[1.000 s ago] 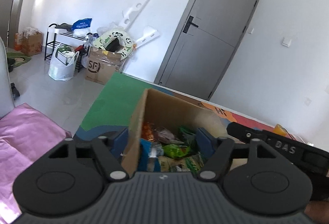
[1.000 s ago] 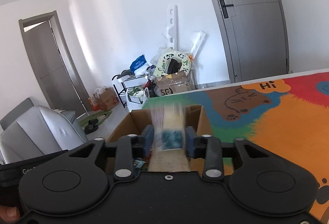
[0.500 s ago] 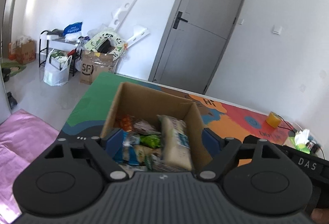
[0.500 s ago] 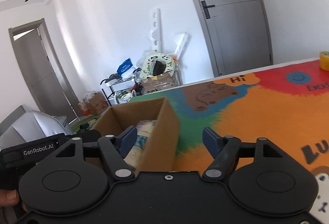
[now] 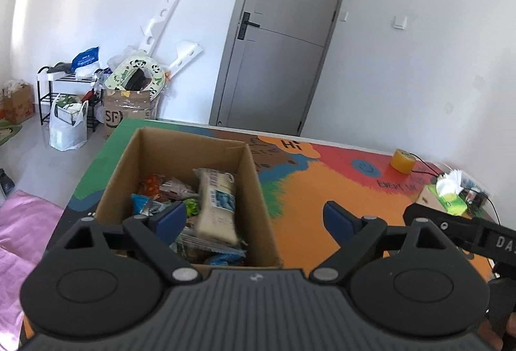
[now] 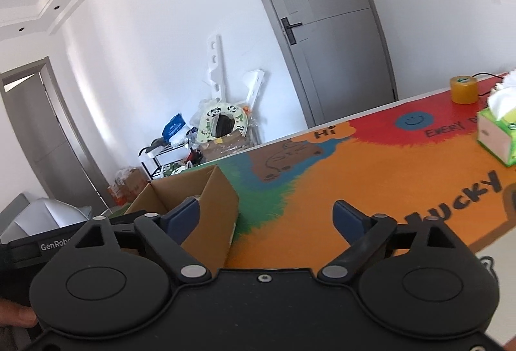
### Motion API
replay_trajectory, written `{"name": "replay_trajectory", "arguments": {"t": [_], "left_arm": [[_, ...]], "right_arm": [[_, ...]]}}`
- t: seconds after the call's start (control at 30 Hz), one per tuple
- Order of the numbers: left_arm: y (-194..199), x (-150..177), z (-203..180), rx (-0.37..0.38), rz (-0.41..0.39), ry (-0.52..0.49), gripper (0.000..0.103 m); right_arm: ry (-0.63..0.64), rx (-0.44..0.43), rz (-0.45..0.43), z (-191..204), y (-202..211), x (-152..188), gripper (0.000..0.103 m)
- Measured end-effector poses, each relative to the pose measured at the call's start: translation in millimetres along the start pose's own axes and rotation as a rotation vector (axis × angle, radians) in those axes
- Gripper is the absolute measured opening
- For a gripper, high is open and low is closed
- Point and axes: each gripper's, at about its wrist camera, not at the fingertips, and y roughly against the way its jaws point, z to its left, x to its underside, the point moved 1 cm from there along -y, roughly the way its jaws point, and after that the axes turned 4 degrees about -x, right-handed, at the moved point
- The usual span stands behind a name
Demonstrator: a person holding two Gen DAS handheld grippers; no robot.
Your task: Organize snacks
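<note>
- Left gripper (image 5: 254,217): fingers apart and opening, nothing clamped, over the cardboard box (image 5: 258,190) of snack packets (image 5: 215,206).
- Right gripper (image 6: 266,217): fingers apart, opening, empty above the colourful surface (image 6: 371,177).

The table mat (image 6: 371,177) reads "Hi" and "LUCKY"; the floor carton (image 5: 129,111) reads "SF".

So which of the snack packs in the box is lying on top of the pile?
The long cream pack with the blue label, against the right wall of the cardboard box. It is the biggest pack and rests over the smaller orange, green and blue ones.
</note>
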Motion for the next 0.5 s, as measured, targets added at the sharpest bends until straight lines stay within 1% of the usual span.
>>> {"name": "replay_trajectory", "arguments": {"t": [0.07,0.1,0.2,0.27,0.5], "left_arm": [[2.7,3.3,-3.8,0.004,0.003,-0.012,0.096],[3.6,4.8,-5.0,0.005,0.006,-0.016,0.097],[3.8,6.2,-9.2,-0.004,0.028,-0.026,0.098],[5.2,6.7,-11.0,-0.008,0.041,-0.034,0.098],[14.5,8.7,-19.7,-0.004,0.057,-0.071,0.102]], "right_arm": [[0.004,0.006,-0.001,-1.9,6.3,1.3,0.096],[0.006,0.008,-0.001,-2.6,7.9,1.0,0.096],[0.005,0.016,-0.006,-4.3,15.5,0.0,0.099],[-0.002,0.019,-0.013,-7.4,21.7,0.0,0.103],[-0.001,0.05,-0.011,-14.0,39.0,2.4,0.103]]}}
